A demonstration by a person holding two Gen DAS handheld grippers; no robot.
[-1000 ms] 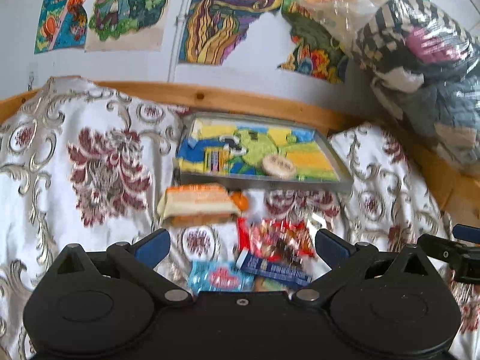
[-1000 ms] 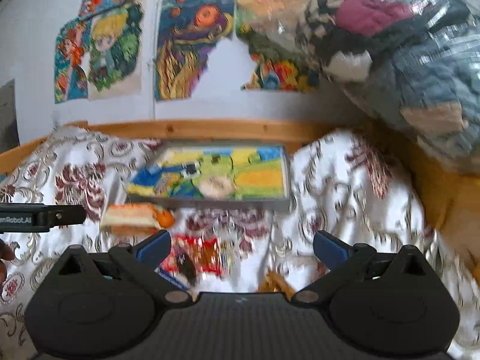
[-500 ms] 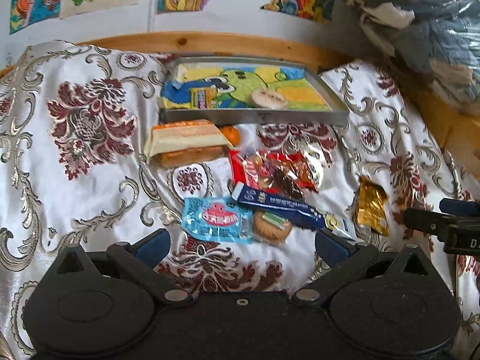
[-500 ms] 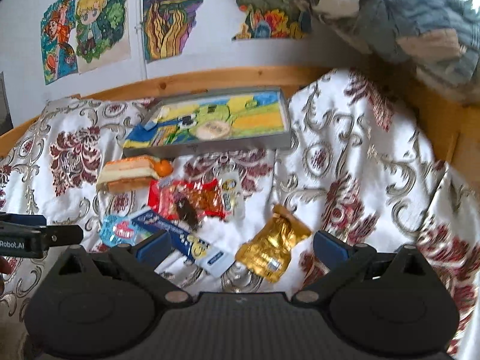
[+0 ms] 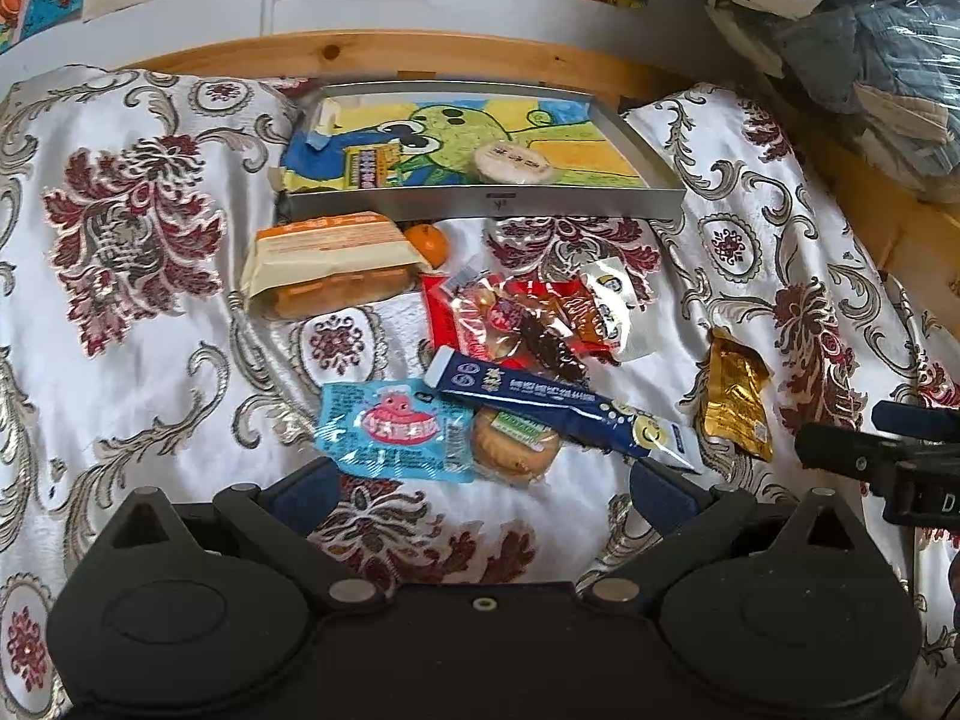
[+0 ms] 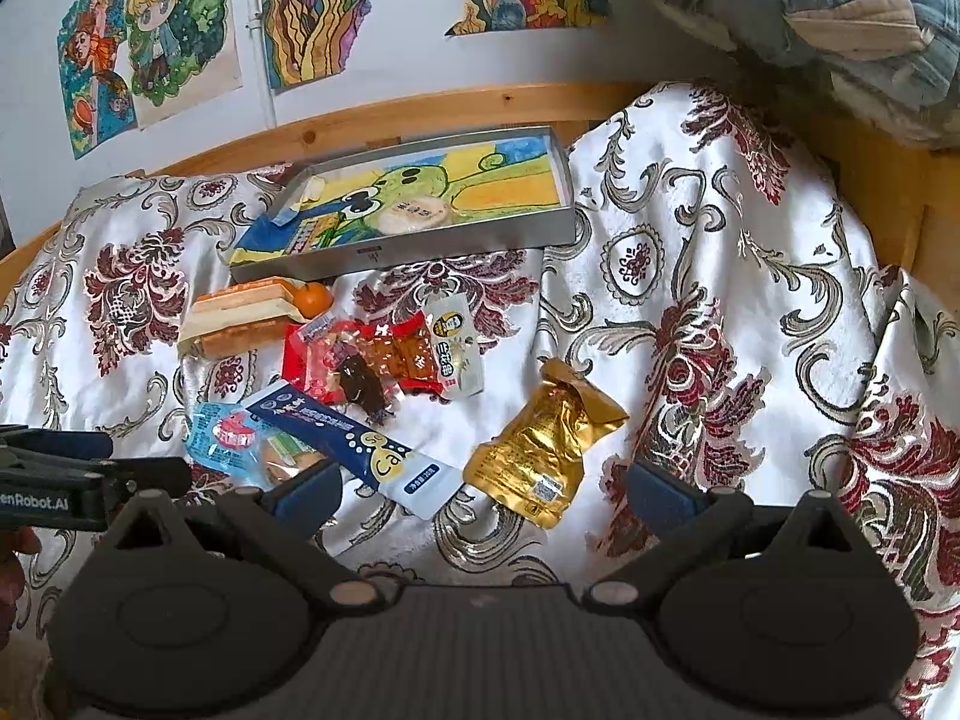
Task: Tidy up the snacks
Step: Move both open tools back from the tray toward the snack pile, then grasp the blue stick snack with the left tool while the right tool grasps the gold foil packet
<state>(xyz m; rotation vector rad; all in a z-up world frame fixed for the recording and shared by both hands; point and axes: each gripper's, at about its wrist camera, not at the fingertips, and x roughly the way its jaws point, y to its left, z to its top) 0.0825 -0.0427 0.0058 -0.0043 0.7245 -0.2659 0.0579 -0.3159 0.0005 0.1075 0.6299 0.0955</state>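
Several snacks lie on a patterned cloth: an orange-and-cream pack, a small orange, red packets, a dark blue stick pack, a light blue packet, a round cake and a gold pouch, which also shows in the right wrist view. A grey tray with a cartoon lining holds a round cake. My left gripper is open and empty, near the light blue packet. My right gripper is open and empty, just short of the gold pouch.
A wooden bed rail runs behind the tray. A plastic-wrapped bundle of clothes sits at the back right. Drawings hang on the wall. The cloth rises in folds at the right.
Both grippers have tilted down and moved closer to the snacks. The pile now fills the middle of both views. Both stay open.
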